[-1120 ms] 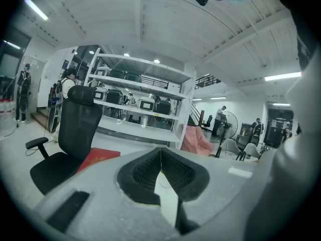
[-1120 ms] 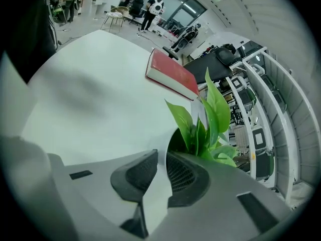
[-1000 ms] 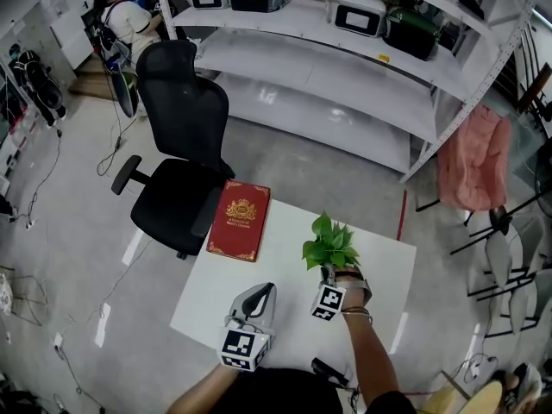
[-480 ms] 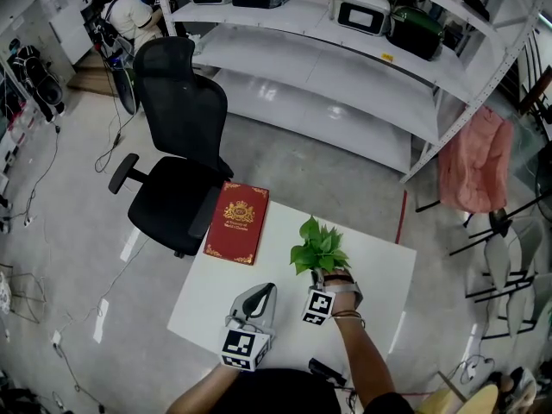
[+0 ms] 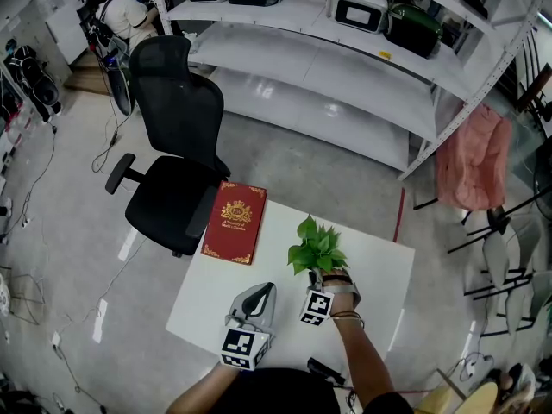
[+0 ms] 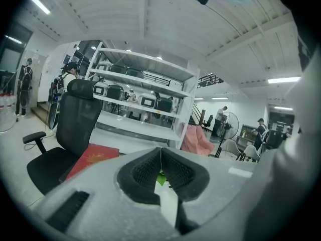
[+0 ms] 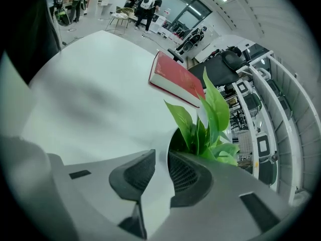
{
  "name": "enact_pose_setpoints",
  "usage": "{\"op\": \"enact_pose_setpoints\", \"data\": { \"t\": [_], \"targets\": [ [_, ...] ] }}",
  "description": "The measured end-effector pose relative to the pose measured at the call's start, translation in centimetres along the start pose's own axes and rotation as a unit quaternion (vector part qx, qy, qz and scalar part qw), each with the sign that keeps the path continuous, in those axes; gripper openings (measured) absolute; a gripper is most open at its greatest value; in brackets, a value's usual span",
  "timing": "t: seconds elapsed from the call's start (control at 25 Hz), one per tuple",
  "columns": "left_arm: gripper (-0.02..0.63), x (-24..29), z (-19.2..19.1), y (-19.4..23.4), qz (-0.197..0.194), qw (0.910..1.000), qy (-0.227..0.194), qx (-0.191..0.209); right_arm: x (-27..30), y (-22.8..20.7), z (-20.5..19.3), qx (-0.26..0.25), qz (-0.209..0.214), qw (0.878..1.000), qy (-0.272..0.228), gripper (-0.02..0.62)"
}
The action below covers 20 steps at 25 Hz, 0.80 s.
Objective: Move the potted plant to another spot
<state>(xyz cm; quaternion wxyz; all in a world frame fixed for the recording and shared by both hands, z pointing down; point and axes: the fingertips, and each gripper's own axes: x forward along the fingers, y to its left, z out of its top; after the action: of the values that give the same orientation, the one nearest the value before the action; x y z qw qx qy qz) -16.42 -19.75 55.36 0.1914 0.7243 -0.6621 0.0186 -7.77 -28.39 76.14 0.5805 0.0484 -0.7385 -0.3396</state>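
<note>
The potted plant (image 5: 315, 247) has bright green leaves and a white pot, and it is over the middle right of the white table (image 5: 216, 287). My right gripper (image 5: 321, 278) is shut on the pot's rim from the near side. In the right gripper view, the white pot wall (image 7: 158, 177) sits between the two dark pads and the leaves (image 7: 210, 118) rise just beyond. Whether the pot rests on the table I cannot tell. My left gripper (image 5: 262, 292) hovers shut and empty near the table's front, left of the plant; its pads (image 6: 173, 170) meet.
A red book (image 5: 235, 221) lies at the table's far left corner, also visible as the red book (image 7: 175, 77). A black office chair (image 5: 177, 158) stands just beyond it. White shelving (image 5: 345, 67) runs along the back, and a pink cloth (image 5: 470, 158) hangs at the right.
My right gripper has carried the plant a little to the left, nearer the book. The left gripper has stayed where it was.
</note>
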Motion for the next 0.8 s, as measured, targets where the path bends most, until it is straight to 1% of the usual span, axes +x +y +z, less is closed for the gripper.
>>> {"op": "enact_pose_setpoints", "data": {
  "t": [0.12, 0.36, 0.56, 0.68, 0.76, 0.8],
  "targets": [
    [0.017, -0.1, 0.1, -0.2, -0.004, 1.0000, -0.002, 0.002, -0.4, 0.0, 0.0, 0.007, -0.004, 1.000, -0.001, 0.083],
    [0.017, -0.8, -0.1, -0.6, -0.011, 0.9999, -0.004, 0.008, -1.5, 0.3, 0.0, 0.035, -0.019, 0.999, -0.005, 0.086],
    [0.017, -2.0, 0.2, -1.5, -0.013, 0.9998, -0.012, 0.003, -3.5, 0.4, -0.2, 0.062, -0.038, 0.997, -0.007, 0.085],
    [0.017, -3.0, 0.4, -1.9, -0.018, 0.9996, -0.017, 0.012, -5.2, 0.4, 0.0, 0.103, -0.052, 0.993, -0.020, 0.085],
    [0.017, -3.7, 0.5, -2.2, -0.019, 0.9995, -0.021, 0.012, -6.6, 0.2, 0.1, 0.154, -0.061, 0.985, -0.038, 0.084],
    [0.017, -4.1, 0.6, -2.4, -0.019, 0.9995, -0.022, 0.011, -7.4, 0.0, 0.2, 0.188, -0.065, 0.979, -0.052, 0.084]
  ]
}}
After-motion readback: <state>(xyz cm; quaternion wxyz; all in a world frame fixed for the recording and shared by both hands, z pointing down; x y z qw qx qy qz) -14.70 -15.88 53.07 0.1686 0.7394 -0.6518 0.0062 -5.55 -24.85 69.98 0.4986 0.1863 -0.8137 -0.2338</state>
